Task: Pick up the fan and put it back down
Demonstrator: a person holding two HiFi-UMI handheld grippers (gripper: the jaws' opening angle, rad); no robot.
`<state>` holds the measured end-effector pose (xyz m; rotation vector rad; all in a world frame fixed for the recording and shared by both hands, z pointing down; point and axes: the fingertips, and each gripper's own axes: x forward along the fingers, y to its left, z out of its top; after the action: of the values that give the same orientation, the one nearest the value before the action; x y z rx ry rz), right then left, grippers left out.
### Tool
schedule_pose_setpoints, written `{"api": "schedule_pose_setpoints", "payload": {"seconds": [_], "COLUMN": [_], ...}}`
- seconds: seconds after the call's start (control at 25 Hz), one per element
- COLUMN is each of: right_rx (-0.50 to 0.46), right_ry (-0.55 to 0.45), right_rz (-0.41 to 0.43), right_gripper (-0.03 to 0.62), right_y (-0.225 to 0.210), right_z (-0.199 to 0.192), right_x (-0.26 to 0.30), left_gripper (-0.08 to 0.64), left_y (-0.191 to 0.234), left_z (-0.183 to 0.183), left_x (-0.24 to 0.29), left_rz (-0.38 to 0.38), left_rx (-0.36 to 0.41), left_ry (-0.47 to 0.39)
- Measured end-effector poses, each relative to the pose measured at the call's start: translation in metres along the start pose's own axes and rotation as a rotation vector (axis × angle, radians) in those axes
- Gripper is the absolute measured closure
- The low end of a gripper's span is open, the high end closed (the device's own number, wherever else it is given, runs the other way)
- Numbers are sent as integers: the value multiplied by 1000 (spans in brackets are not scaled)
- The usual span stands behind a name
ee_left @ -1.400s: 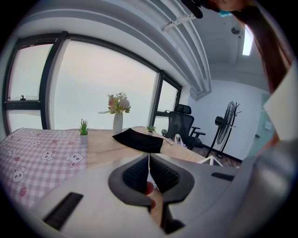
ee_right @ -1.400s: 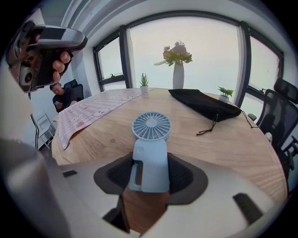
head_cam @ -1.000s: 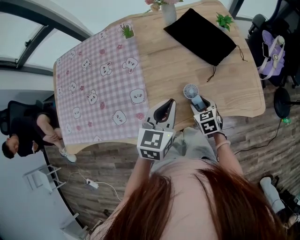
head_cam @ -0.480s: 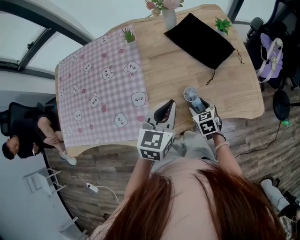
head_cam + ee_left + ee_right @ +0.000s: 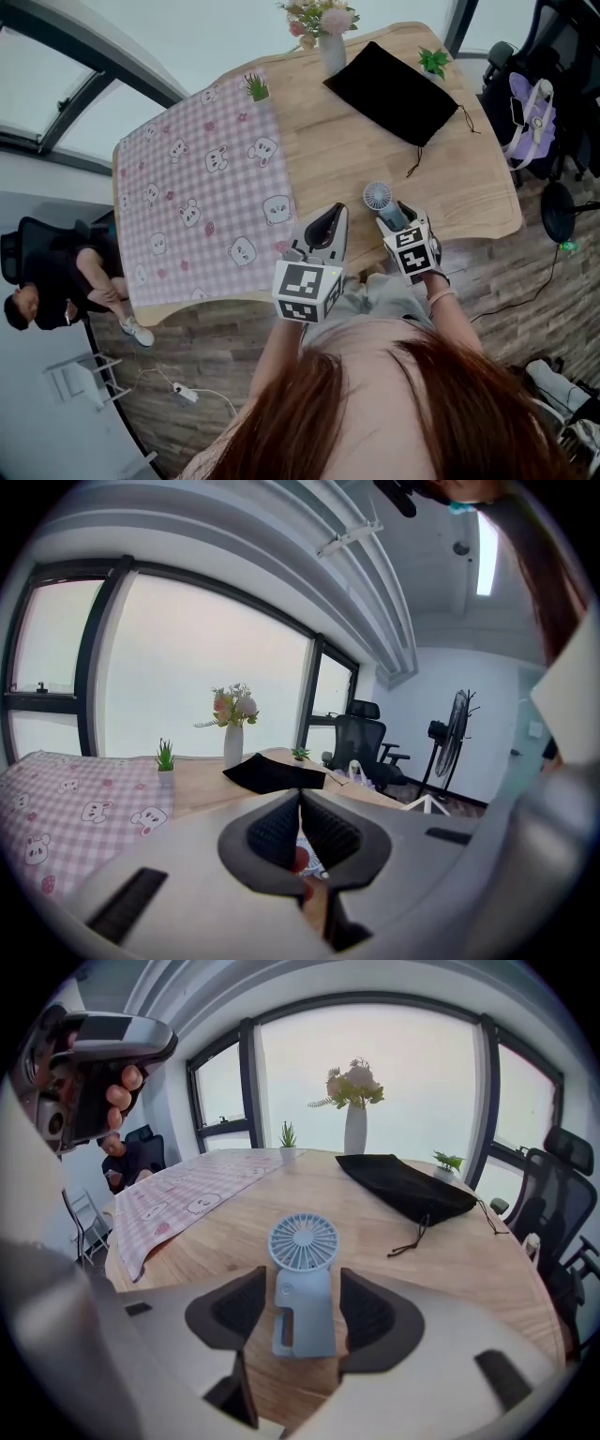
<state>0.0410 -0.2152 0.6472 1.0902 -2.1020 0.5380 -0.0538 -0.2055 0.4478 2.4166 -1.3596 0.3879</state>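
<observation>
A small pale blue hand fan [image 5: 304, 1279] lies flat on the wooden table [image 5: 469, 178] near its front edge, round head pointing away; it also shows in the head view [image 5: 378, 196]. My right gripper [image 5: 303, 1290] straddles the fan's handle. Its jaws are closing, with a narrow gap left on each side, so the pads do not press on it. In the head view the right gripper [image 5: 392, 217] sits just behind the fan. My left gripper [image 5: 335, 210] hovers at the table's front edge, left of the fan. Its left gripper view shows the pads [image 5: 281, 829] together, holding nothing.
A pink checked cloth [image 5: 202, 187] covers the table's left half. A black pouch [image 5: 394, 82] with a cord, a vase of flowers [image 5: 330, 42] and two small potted plants [image 5: 256, 87] stand at the far side. A person [image 5: 47, 272] sits at left; an office chair [image 5: 530, 103] stands at right.
The head view has drifted a little. Both grippers and the fan keep their places relative to one another.
</observation>
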Motion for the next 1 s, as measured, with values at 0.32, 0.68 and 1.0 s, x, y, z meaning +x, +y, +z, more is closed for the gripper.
{"api": "schedule_pose_setpoints", "payload": {"seconds": [0.32, 0.68, 1.0], "right_rx": [22, 48, 63], "right_ry": [-65, -124, -179], "right_rz": [-49, -79, -97], "right_gripper": [385, 442, 479], "right_y": [-9, -12, -14], "right_z": [12, 27, 42], "right_x": [-19, -44, -66], "left_gripper": [548, 548, 546], "left_y": [-4, -9, -12], "left_z": [9, 16, 25], "left_x": [-7, -16, -20], "left_rz": [-8, -15, -25], "left_rx": [21, 46, 68], "left_ry": [-28, -45, -65]}}
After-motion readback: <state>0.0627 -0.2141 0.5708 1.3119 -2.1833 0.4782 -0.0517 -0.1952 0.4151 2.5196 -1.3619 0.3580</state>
